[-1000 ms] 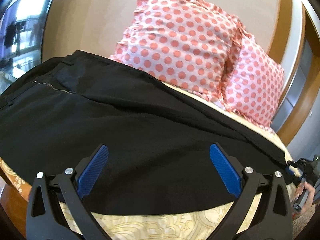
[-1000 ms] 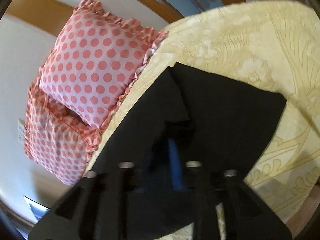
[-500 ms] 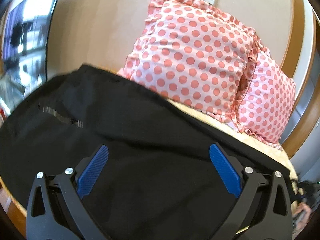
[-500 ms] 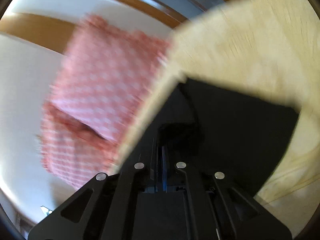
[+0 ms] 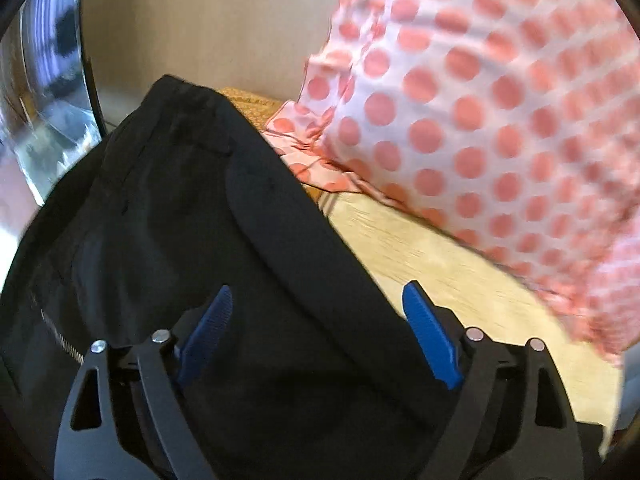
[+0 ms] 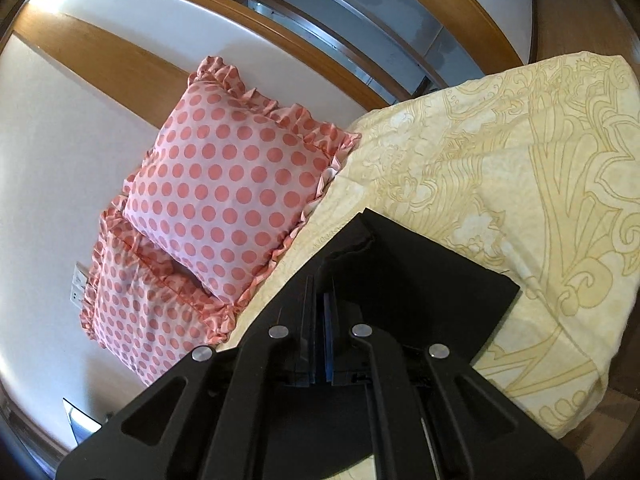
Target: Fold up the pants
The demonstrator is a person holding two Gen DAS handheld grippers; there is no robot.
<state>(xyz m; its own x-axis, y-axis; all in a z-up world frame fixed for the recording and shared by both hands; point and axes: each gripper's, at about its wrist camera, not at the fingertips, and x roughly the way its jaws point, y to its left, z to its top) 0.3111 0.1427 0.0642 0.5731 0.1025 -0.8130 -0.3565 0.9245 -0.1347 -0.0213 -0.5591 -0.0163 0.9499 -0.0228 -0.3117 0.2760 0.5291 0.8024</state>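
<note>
Black pants [image 5: 192,216] lie on a yellow patterned bedspread [image 5: 432,256]. In the left wrist view my left gripper [image 5: 318,300] is open, its blue pads spread wide just above the far edge of the pants near the waistband; it holds nothing. In the right wrist view my right gripper [image 6: 322,292] is shut on the leg end of the pants [image 6: 432,276], which spread flat to the right over the bedspread [image 6: 520,168]. The pinched fabric edge is hidden between the fingers.
Two pink polka-dot pillows [image 6: 228,196] [image 6: 144,312] lean on the white wall at the bed's head; one fills the right of the left wrist view [image 5: 500,100]. A wooden headboard band [image 6: 120,60] runs behind. The bed edge [image 6: 592,392] drops off at the right.
My left gripper has moved forward and right across the pants toward the pillows, staying open. My right gripper stays shut on the leg end and has shifted slightly; its view is sharp again.
</note>
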